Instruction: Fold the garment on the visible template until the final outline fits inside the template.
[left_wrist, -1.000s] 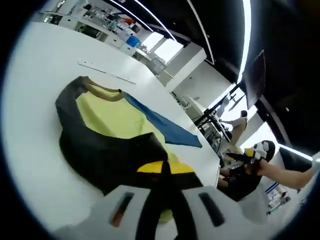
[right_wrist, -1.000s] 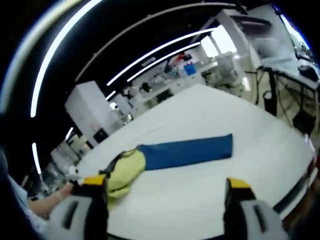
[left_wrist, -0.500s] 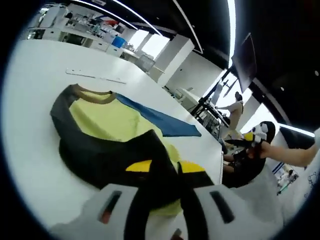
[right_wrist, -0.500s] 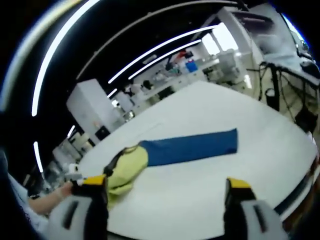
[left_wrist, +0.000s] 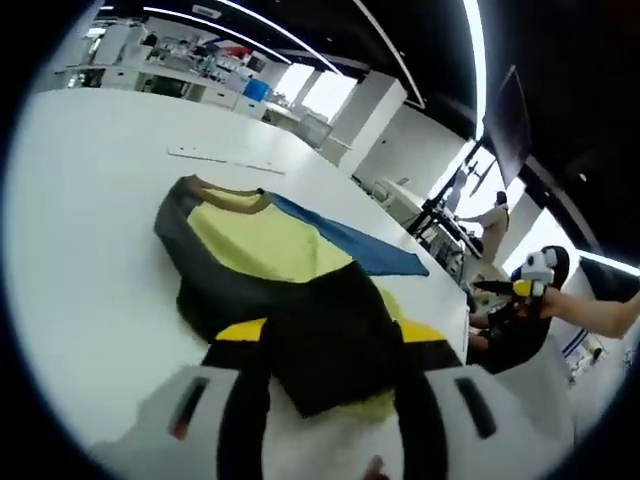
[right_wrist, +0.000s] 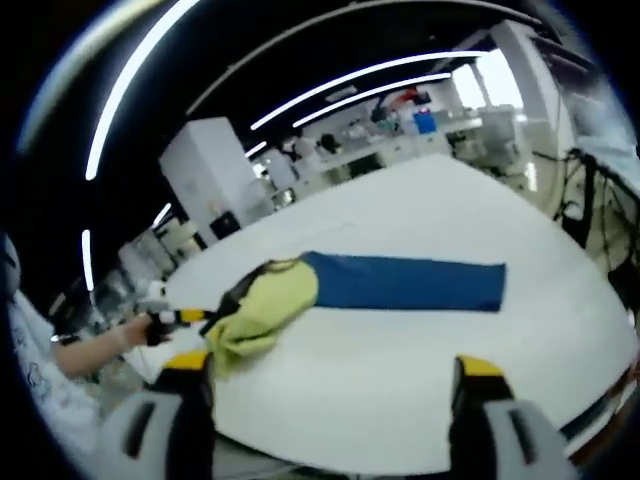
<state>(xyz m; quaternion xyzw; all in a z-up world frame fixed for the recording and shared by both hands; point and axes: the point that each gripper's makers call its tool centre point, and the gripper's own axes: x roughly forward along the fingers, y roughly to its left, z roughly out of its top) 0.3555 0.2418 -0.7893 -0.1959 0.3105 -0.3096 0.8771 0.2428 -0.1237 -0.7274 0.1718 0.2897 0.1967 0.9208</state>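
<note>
A yellow and black garment (left_wrist: 260, 245) lies partly folded on the white table (left_wrist: 80, 200), its collar at the far end. A blue template (left_wrist: 370, 255) sticks out from under it to the right. My left gripper (left_wrist: 330, 335) is open, and a folded black flap (left_wrist: 335, 335) of the garment lies between its spread yellow-tipped jaws. The right gripper view has the garment (right_wrist: 265, 300) at the left end of the long blue template (right_wrist: 410, 283). My right gripper (right_wrist: 332, 370) is open and holds nothing, well back from the cloth.
A thin pale strip (left_wrist: 225, 158) lies on the table beyond the collar. The table's edge (right_wrist: 600, 370) curves around on the right. A hand holds the other gripper (right_wrist: 165, 320) at the garment's left. A person (left_wrist: 495, 225) stands far off.
The left jaws, close together on the black flap a second ago, have spread wide apart, leaving the flap lying on the garment. The right gripper stays open, its view panned slightly.
</note>
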